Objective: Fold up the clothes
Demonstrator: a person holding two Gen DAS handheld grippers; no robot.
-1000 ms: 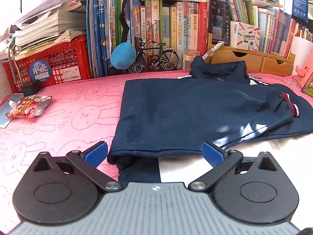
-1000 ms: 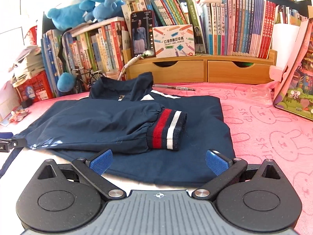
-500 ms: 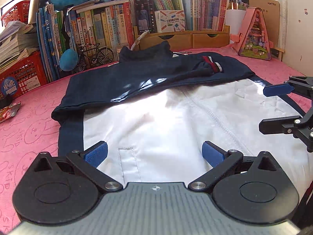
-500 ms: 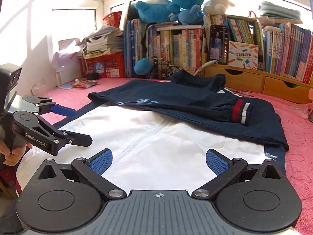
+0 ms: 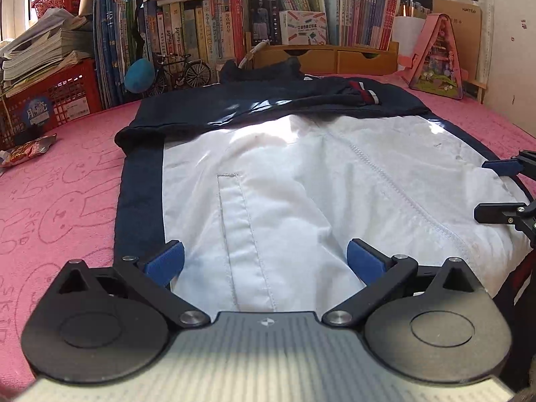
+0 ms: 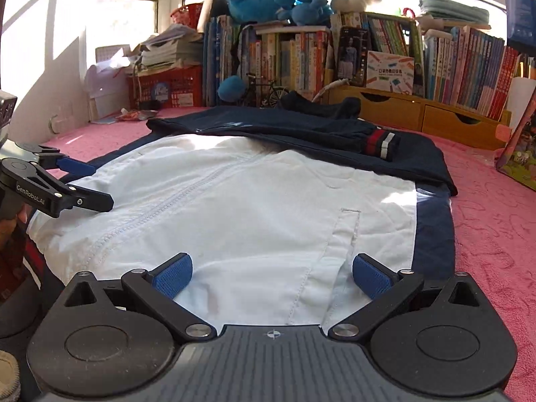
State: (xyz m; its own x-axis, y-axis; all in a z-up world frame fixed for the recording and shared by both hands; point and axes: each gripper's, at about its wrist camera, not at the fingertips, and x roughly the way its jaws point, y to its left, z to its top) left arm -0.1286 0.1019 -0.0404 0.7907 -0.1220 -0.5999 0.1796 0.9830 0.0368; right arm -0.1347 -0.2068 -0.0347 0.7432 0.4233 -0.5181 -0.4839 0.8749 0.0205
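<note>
A navy jacket lies on the pink rabbit-print cloth, its white lining facing up over the near half. A sleeve with a red-and-white striped cuff is folded across the far navy part; the same cuff shows in the right wrist view. My left gripper is open at the near hem, over the lining's left side. My right gripper is open at the near hem on the right side. Each appears in the other's view: right gripper, left gripper.
Rows of books, a red crate, a model bicycle and wooden drawers line the back. A snack packet lies far left. A pink house-shaped bag stands by the right wall.
Both grippers drew back from the navy folded part to the jacket's near hem, staying open. The white lining now fills the foreground, and each gripper has come into the other's view.
</note>
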